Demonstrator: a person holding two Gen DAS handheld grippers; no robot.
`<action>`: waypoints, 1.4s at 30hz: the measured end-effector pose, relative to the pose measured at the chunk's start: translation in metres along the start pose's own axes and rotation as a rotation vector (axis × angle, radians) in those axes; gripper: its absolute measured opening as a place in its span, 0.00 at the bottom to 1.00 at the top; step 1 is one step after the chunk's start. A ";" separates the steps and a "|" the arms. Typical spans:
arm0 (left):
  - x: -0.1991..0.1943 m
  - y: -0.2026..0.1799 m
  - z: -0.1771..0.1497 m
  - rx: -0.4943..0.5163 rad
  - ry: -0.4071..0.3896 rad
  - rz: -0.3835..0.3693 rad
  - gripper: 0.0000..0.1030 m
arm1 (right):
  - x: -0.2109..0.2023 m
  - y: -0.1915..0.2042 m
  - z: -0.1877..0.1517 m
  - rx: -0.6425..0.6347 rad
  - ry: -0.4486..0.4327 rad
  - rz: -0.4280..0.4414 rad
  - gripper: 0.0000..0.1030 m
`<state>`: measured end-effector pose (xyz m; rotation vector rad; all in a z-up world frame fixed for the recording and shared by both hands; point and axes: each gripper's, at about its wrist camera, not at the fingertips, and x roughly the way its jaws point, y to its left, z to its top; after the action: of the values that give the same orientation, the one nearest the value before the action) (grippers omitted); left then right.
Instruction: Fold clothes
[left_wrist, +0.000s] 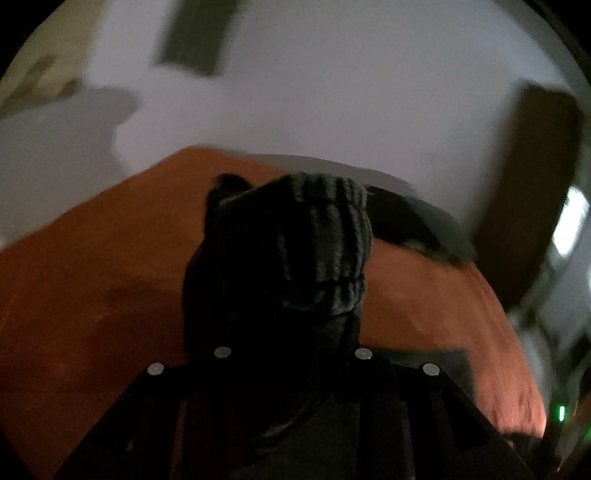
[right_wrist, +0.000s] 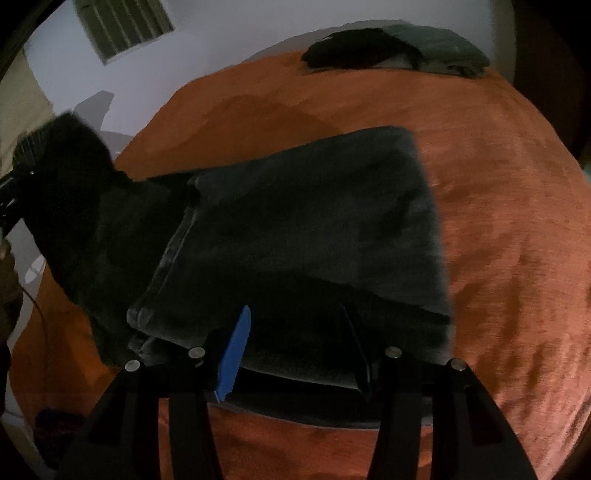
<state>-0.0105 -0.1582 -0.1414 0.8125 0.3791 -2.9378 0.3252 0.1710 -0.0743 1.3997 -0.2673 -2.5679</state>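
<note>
Dark jeans lie folded across an orange bedspread. Their left end is pulled up off the bed in a dark bunch. In the left wrist view that bunch of ribbed dark cloth fills the middle and hides the fingers; my left gripper is shut on it, raised above the bed. My right gripper points down at the near edge of the jeans. Its blue pad and dark finger stand apart, with flat cloth lying between them and not bunched.
A pile of folded dark clothes sits at the far end of the bed, also seen as the dark pile. A pale wall with a louvred vent lies behind. Brown furniture stands right; a thin cable hangs left.
</note>
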 end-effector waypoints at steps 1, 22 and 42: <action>0.003 -0.021 -0.002 0.033 -0.005 -0.032 0.29 | -0.006 -0.006 -0.001 0.018 -0.009 -0.011 0.48; 0.023 -0.165 -0.138 0.471 0.685 -0.309 0.49 | -0.034 -0.091 -0.007 0.365 0.018 0.286 0.53; 0.083 0.028 -0.037 -0.173 0.597 -0.219 0.63 | 0.070 -0.044 0.041 0.502 0.318 0.573 0.77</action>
<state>-0.0598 -0.1757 -0.2207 1.7067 0.7854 -2.7232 0.2493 0.1974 -0.1196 1.5607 -1.1295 -1.8465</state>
